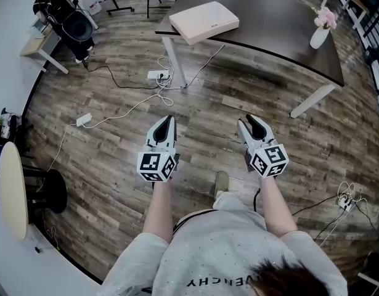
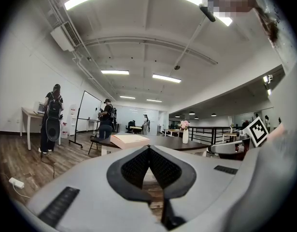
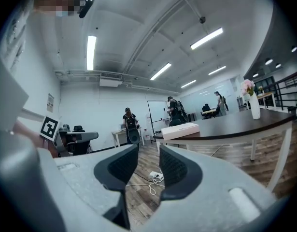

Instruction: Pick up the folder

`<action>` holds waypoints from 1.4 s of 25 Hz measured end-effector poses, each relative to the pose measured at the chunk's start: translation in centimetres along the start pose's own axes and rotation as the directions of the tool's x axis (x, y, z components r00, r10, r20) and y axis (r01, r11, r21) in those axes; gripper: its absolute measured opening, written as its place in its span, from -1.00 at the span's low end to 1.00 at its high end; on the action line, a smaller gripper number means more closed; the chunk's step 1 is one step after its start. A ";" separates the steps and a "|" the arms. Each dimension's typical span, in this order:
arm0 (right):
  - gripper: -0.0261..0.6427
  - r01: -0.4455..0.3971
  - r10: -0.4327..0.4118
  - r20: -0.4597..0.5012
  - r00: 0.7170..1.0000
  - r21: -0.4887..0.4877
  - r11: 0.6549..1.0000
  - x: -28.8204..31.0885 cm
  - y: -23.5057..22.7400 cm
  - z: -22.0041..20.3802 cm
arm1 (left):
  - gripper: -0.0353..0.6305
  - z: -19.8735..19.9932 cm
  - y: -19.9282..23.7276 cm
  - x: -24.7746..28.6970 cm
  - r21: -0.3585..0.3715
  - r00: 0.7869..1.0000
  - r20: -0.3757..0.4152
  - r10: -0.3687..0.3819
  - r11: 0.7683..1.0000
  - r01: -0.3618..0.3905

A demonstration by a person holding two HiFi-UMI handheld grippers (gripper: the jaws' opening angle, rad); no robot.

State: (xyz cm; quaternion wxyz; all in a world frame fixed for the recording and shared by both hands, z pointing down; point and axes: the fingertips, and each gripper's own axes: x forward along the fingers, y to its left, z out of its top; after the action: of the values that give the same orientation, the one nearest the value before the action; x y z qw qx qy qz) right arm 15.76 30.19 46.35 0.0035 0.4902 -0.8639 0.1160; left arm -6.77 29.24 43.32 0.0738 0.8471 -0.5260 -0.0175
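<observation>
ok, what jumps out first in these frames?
Two grippers held out over the wood floor: the left gripper has its jaws together, the right gripper has them apart with nothing between. Ahead in the head view, a pale folder lies flat at the left end of a dark table, with a white vase of pink flowers at its right end.

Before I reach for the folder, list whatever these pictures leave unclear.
- Folder print: too small to read in any view.
- Table far side: cut off by the head view's top edge.
- Table legs: mostly hidden behind the left tongs in the left gripper view.
- Power strip sockets: too small in the head view.
</observation>
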 end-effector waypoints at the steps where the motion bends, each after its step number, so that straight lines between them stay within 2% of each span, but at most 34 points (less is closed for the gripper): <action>1: -0.51 -0.004 0.004 -0.002 1.000 0.001 1.000 0.4 -0.7 0.1 | -0.90 -0.1 0.0 0.8 -0.002 1.000 -0.001 0.004 1.000 -0.004; 13: -0.49 -0.054 0.054 -0.019 0.998 0.003 0.999 5.6 -7.4 1.2 | -0.90 -1.0 0.1 9.0 -0.019 0.999 0.007 0.048 0.999 -0.048; 28: -0.43 -0.106 0.107 -0.038 0.993 0.031 0.994 11.0 -9.4 0.3 | -0.90 -3.0 3.0 12.1 -0.034 0.994 -0.022 0.108 0.994 -0.108; 35: -0.43 -0.117 0.119 -0.037 0.992 0.038 0.992 16.5 -10.6 1.7 | -0.90 -1.2 6.4 16.8 -0.026 0.995 0.005 0.102 0.994 -0.102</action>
State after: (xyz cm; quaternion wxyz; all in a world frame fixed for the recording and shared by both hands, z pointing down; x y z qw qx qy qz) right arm 16.37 10.65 48.79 0.0047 0.4360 -0.8889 0.1409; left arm -4.87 11.57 46.27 0.0836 0.8180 -0.5686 -0.0231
